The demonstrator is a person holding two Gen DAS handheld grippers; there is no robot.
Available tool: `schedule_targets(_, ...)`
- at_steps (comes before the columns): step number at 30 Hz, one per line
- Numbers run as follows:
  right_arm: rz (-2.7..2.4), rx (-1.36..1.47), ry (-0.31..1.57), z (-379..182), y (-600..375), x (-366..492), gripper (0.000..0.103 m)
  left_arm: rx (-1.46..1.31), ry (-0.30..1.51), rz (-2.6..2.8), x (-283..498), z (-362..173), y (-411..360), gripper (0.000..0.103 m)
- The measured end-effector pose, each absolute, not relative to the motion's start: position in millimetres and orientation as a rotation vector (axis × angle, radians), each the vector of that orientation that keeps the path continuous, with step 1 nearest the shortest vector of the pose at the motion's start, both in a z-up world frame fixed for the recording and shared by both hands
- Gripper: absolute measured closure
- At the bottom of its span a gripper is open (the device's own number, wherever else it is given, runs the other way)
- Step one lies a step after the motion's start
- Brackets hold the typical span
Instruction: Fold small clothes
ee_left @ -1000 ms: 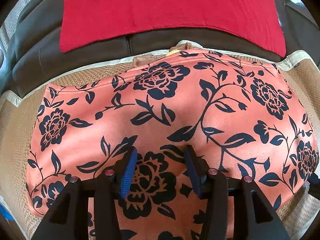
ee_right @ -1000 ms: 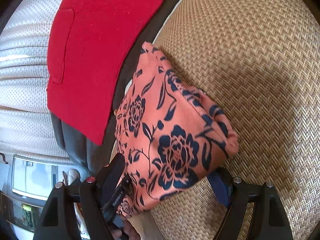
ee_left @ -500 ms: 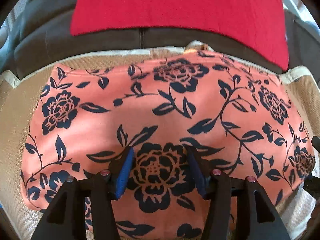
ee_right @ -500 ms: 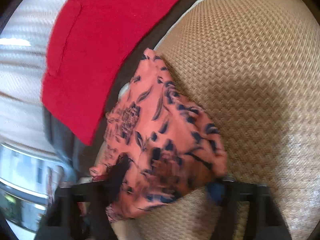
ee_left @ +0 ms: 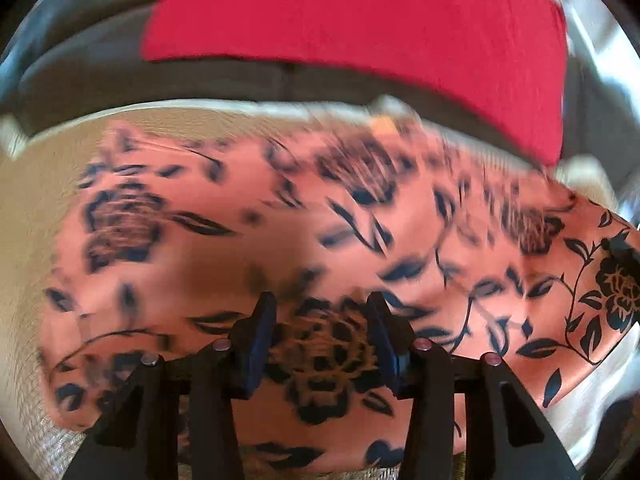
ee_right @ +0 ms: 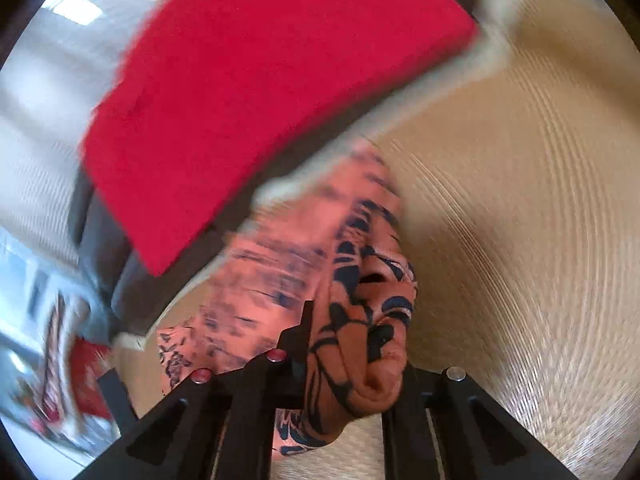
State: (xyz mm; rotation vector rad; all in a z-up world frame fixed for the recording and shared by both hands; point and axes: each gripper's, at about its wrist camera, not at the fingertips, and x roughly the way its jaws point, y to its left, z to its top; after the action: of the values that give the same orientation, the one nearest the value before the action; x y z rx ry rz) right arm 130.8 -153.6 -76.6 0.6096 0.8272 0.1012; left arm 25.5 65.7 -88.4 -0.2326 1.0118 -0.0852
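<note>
A salmon garment with a dark floral print (ee_left: pixel 320 240) lies spread on a woven mat (ee_left: pixel 24 208). My left gripper (ee_left: pixel 320 312) hovers low over its near part. Its jaws are closing, with a printed flower and a slight bulge of fabric between the blue pads (ee_left: pixel 260 332), which do not pinch it. In the right wrist view the garment's end (ee_right: pixel 360 340) is bunched into a thick fold. My right gripper (ee_right: pixel 352 344) is closing on that fold and holds it raised off the mat (ee_right: pixel 520 220). The right finger is hidden behind the fabric.
A red cloth (ee_left: pixel 360 20) hangs over the dark sofa back (ee_left: pixel 100 68) just beyond the mat; the right wrist view also shows the red cloth (ee_right: pixel 260 100). A pale trim (ee_left: pixel 200 106) edges the mat. Both views are motion-blurred.
The right jaws went from wide around the garment's end to clamped on it, and rolled and rose with it. The left gripper slid across the garment, its jaws a little narrower.
</note>
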Motion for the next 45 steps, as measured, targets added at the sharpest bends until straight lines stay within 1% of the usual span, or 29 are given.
schedule_targets(2,0.159,0.465,0.75,-30.0,-106.4,136.9,0.092,-0.32,0.947,-0.062,13.3,-70.4,103.5,0.055)
schedule_targets(4,0.221,0.355,0.697,-1.5,-60.8,134.6,0.092,-0.371,0.896,-0.029,-2.5,-57.2,139.1,0.055)
schedule_targets(5,0.269,0.282,0.669,11.3,-24.2,134.2,0.092,-0.402,0.873,-0.005,-11.9,-52.4,161.4,0.055)
schedule_targets(7,0.337,0.192,0.652,15.5,25.8,130.7,0.092,-0.458,0.855,0.028,-25.6,-47.9,195.0,0.055)
schedule_targets(10,0.451,0.109,0.73,-15.1,101.6,133.2,0.092,-0.537,0.855,0.074,-43.7,-53.0,236.4,0.055)
schedule_targets(12,0.489,0.03,0.827,-58.7,143.5,136.8,0.092,-0.591,0.875,0.054,-49.4,-58.6,250.7,0.055)
schedule_targets(14,0.51,-0.011,0.984,-116.1,171.7,148.9,0.092,-0.645,0.886,-0.003,-44.7,-62.0,257.1,0.055)
schedule_targets(16,0.506,-0.004,1.048,-142.4,175.8,152.4,0.092,-0.673,0.898,-0.05,-39.4,-60.1,256.8,0.054)
schedule_targets(18,0.515,0.012,1.02,-137.5,172.6,150.8,0.092,-0.666,0.906,-0.112,-25.0,-56.7,247.9,0.047)
schedule_targets(21,0.529,0.036,0.977,-118.7,149.7,136.2,0.092,-0.665,0.94,-0.237,12.8,-54.5,224.5,0.043)
schedule_targets(23,0.536,0.037,0.95,-109.4,145.5,131.8,0.092,-0.653,0.993,-0.262,39.1,-58.4,211.2,0.042)
schedule_targets(26,0.539,0.046,0.931,-110.0,146.8,129.4,0.092,-0.592,1.11,-0.283,72.6,-74.8,195.0,0.043)
schedule_targets(27,0.54,0.046,0.925,-110.0,140.6,120.9,0.092,-0.562,1.141,-0.262,81.0,-81.5,185.5,0.044)
schedule_targets(28,0.542,0.042,0.917,-109.5,139.8,118.7,0.092,-0.524,1.168,-0.257,89.9,-90.1,182.2,0.047)
schedule_targets(29,0.544,0.038,0.91,-108.2,138.1,116.0,0.092,-0.504,1.19,-0.278,97.1,-95.6,177.2,0.076)
schedule_targets(30,0.546,0.035,0.905,-105.6,132.7,112.2,0.092,-0.504,1.205,-0.305,101.7,-99.2,174.1,0.085)
schedule_targets(32,0.554,0.025,0.895,-102.7,133.6,107.3,0.092,-0.468,1.143,-0.343,100.3,-85.5,173.5,0.087)
schedule_targets(34,0.563,0.014,0.859,-93.5,141.2,99.4,0.092,-0.4,1.02,-0.41,87.2,-57.2,176.7,0.088)
schedule_targets(36,0.585,0.007,0.814,-83.1,151.4,89.4,0.092,-0.352,0.964,-0.435,78.4,-46.2,188.7,0.087)
schedule_targets(38,0.599,-0.024,0.793,-80.4,165.9,84.0,0.092,-0.377,1.016,-0.422,85.2,-64.6,207.4,0.087)
schedule_targets(41,0.613,-0.026,0.854,-103.5,191.1,89.6,0.092,-0.338,1.103,-0.37,97.0,-102.2,221.3,0.087)
schedule_targets(43,0.611,-0.03,0.895,-118.7,204.9,91.4,0.091,-0.365,1.114,-0.374,95.5,-110.6,229.2,0.087)
schedule_targets(45,0.599,-0.034,0.902,-124.0,212.3,88.7,0.09,-0.362,1.084,-0.397,91.1,-105.2,230.3,0.087)
